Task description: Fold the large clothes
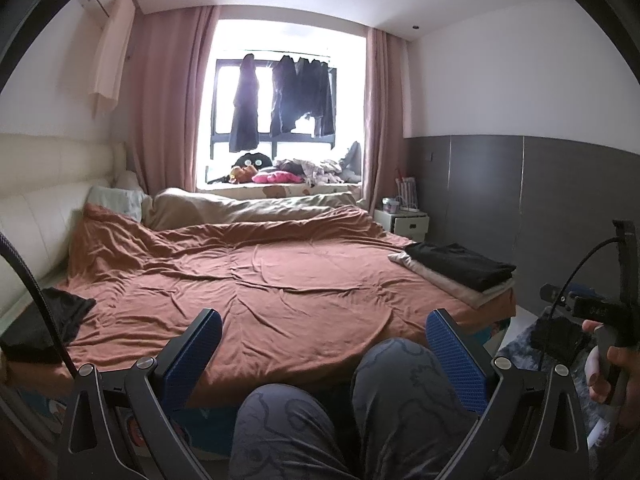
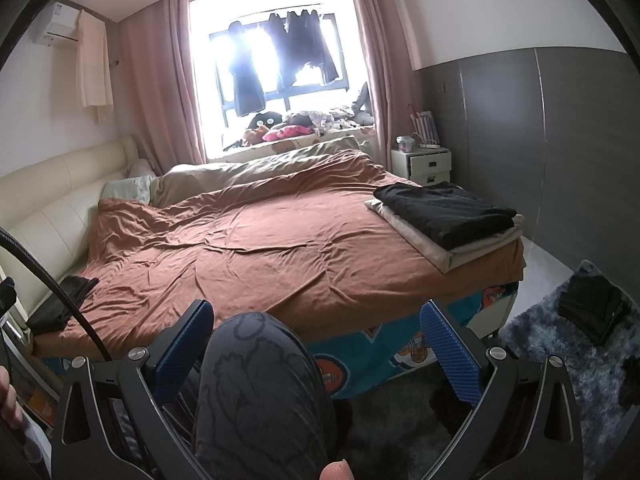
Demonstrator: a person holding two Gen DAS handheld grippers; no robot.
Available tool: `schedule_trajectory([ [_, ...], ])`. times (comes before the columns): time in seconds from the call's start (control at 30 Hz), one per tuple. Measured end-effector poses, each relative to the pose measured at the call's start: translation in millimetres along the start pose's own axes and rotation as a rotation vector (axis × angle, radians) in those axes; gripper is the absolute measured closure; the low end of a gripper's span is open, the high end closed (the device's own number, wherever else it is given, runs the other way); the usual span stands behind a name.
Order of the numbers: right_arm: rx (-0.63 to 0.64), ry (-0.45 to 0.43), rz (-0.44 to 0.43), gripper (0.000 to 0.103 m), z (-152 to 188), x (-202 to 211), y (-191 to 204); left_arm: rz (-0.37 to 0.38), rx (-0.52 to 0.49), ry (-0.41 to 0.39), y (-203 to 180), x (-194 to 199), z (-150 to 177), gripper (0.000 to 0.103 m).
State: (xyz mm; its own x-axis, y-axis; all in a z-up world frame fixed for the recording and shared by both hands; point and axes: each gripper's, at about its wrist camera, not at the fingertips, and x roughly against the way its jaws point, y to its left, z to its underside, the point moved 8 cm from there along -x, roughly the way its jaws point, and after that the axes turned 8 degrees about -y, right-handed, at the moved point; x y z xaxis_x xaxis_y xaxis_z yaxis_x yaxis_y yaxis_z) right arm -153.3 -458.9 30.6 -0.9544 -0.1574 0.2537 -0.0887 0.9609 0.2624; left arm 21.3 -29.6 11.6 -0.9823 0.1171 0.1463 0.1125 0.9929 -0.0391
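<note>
From my feed, the bed (image 1: pixel 280 272) is my landmark. At its near left corner, by the headboard, a crumpled black garment (image 2: pixel 64 300) lies apart from everything else. My left gripper (image 1: pixel 324 340) hovers off the bed's near edge, jaws spread wide and empty, the person's knees (image 1: pixel 360 400) between them. My right gripper (image 2: pixel 316 336) hangs likewise, parted and holding nothing. On the bed's far right corner sits a folded black garment (image 2: pixel 444 208) atop a folded beige cloth (image 2: pixel 460 252).
</note>
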Motion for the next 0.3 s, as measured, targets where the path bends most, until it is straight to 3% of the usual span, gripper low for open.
schedule_trajectory([
  [0.3, -0.009, 0.010, 0.005, 0.000, 5.4, 14.1, 3.2, 0.001, -0.004, -0.004, -4.4, 12.9, 3.1, 0.000],
])
